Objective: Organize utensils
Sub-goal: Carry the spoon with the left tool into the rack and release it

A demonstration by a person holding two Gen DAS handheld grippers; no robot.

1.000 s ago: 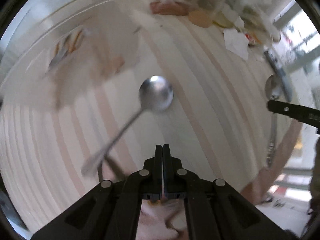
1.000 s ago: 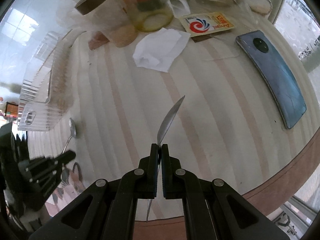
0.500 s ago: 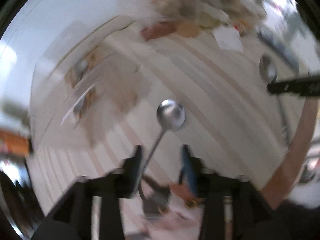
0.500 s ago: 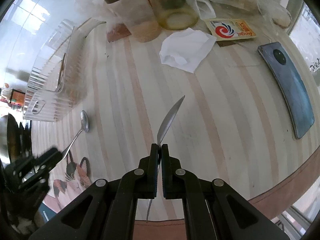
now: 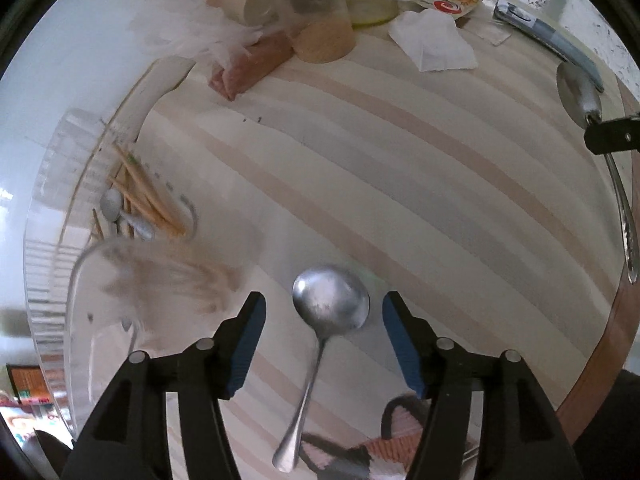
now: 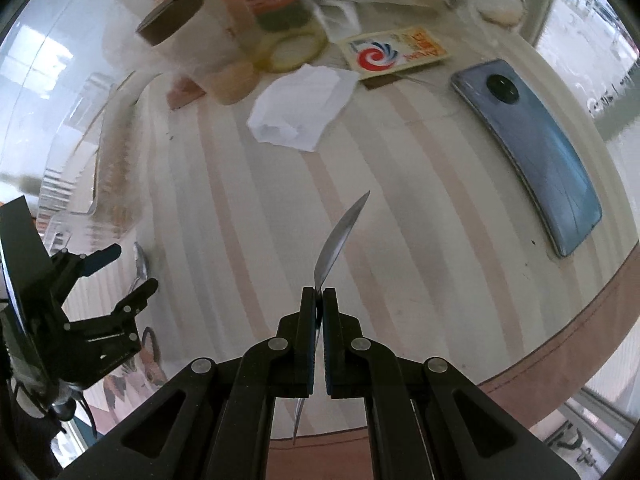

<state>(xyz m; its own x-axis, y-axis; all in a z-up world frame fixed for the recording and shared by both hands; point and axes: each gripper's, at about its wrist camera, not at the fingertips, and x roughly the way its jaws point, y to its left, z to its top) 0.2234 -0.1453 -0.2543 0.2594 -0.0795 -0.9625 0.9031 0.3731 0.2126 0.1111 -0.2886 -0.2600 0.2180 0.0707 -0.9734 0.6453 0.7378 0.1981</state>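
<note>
A steel spoon (image 5: 330, 307) lies on the striped table, bowl up, between the fingers of my left gripper (image 5: 322, 312), which is open and astride it. It also shows at the left of the right wrist view (image 6: 140, 264), next to my left gripper (image 6: 120, 268). My right gripper (image 6: 319, 300) is shut on a second spoon (image 6: 340, 236), held edge-on above the table; that spoon also shows at the right edge of the left wrist view (image 5: 580, 96). A clear ribbed utensil tray (image 5: 100, 208) at the left holds chopsticks and a small spoon.
At the back stand jars (image 6: 276, 12), a plastic bag (image 5: 192, 36), a crumpled tissue (image 6: 304, 112) and a packet (image 6: 396, 52). A blue phone (image 6: 536, 152) lies at the right. A cat-print mat (image 5: 360, 452) is near the table's front edge.
My left gripper has opened and moved down over the lying spoon, so its fingers now stand either side of the bowl. My right gripper stays shut on its spoon and has shifted a little.
</note>
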